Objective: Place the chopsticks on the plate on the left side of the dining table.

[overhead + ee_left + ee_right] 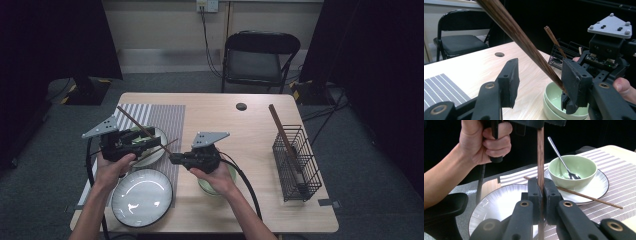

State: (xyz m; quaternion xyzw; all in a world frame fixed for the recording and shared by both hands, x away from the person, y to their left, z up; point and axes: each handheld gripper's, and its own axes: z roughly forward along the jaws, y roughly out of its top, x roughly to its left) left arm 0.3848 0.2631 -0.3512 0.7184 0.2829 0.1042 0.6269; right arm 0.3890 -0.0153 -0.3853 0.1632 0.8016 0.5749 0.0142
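My right gripper [541,195] clamps its jaws on a dark wooden chopstick [540,157], held above the white plate [499,207] on the tabletop [240,130]. The chopstick runs across to my left gripper [539,80], whose jaws stand half open around it; its right pad seems to touch it.

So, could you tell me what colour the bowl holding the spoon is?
Pale green bowl, best in the right gripper view.
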